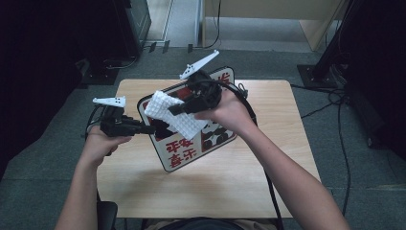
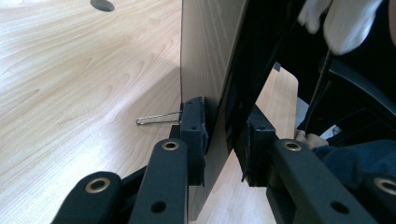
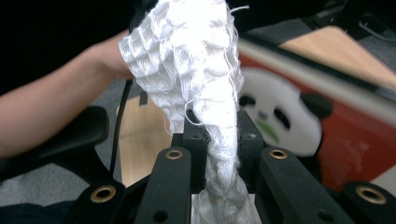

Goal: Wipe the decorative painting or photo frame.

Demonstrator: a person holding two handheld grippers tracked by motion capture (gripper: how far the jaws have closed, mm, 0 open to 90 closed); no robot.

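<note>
A framed picture board (image 1: pixel 184 151) with a panda and red characters stands tilted above the wooden table (image 1: pixel 230 187). My left gripper (image 1: pixel 152 128) is shut on the board's left edge; in the left gripper view the thin panel (image 2: pixel 210 70) sits clamped between the pads (image 2: pixel 224 140), and a wire stand (image 2: pixel 156 118) juts from its back. My right gripper (image 1: pixel 174 109) is shut on a white waffle-weave cloth (image 1: pixel 178 117), held over the board's face. In the right gripper view the cloth (image 3: pixel 191 60) bunches up between the jaws (image 3: pixel 219 135), with the panda picture (image 3: pixel 275 121) behind.
The table carries a round cable hole (image 2: pixel 102 4) at its far side. Black equipment (image 1: pixel 48 57) stands on the floor to the left, and cables (image 1: pixel 335 105) trail across the grey floor at the right. A pale desk (image 1: pixel 268 19) stands behind.
</note>
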